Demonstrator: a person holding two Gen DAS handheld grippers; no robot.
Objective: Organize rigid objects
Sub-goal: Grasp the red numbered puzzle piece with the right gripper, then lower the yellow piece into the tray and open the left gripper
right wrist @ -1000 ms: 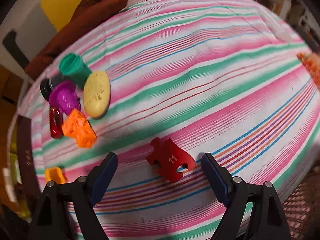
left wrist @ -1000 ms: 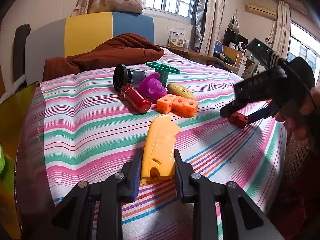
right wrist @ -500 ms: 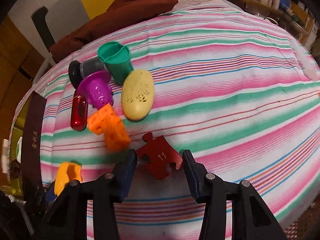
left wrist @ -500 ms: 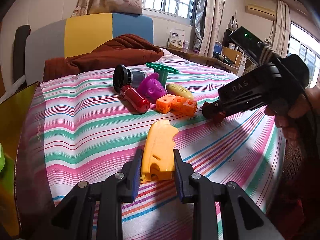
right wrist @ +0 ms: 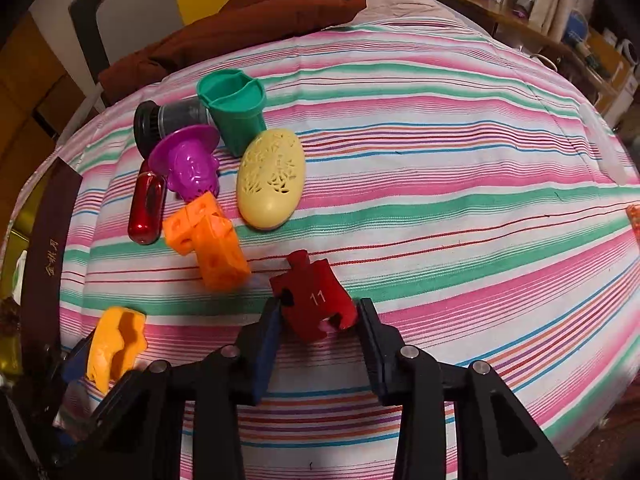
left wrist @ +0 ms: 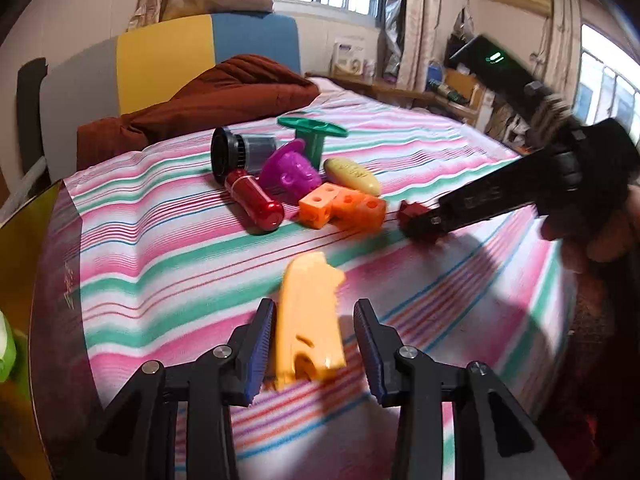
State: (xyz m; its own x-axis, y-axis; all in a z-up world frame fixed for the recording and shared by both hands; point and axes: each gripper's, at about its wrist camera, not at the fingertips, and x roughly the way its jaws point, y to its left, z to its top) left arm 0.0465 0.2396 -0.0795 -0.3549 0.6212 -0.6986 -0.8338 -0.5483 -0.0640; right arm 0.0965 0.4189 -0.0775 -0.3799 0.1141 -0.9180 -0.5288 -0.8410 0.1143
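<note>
A yellow-orange moulded piece (left wrist: 310,320) lies on the striped cloth between the fingers of my left gripper (left wrist: 314,340). Its jaws are opening and the pads stand off the piece. My right gripper (right wrist: 318,320) is shut on a red puzzle piece (right wrist: 316,296) marked 11, just right of the orange cube block (right wrist: 208,244). The left wrist view shows the right gripper (left wrist: 416,224) reaching in from the right, with the red piece at its tip. The yellow-orange piece (right wrist: 116,340) also shows at the right wrist view's lower left.
Grouped past the cubes are a red capsule (left wrist: 256,200), a purple mould (left wrist: 290,170), a cream oval (left wrist: 352,170), a green cup (right wrist: 234,112) and a black-grey cylinder (left wrist: 236,150). A brown blanket (left wrist: 200,104) lies behind. A dark book (right wrist: 48,248) sits at the left edge.
The right gripper closed on the red puzzle piece and brought it left, up beside the orange cubes. The left jaws, earlier tight on the yellow-orange piece, have spread apart.
</note>
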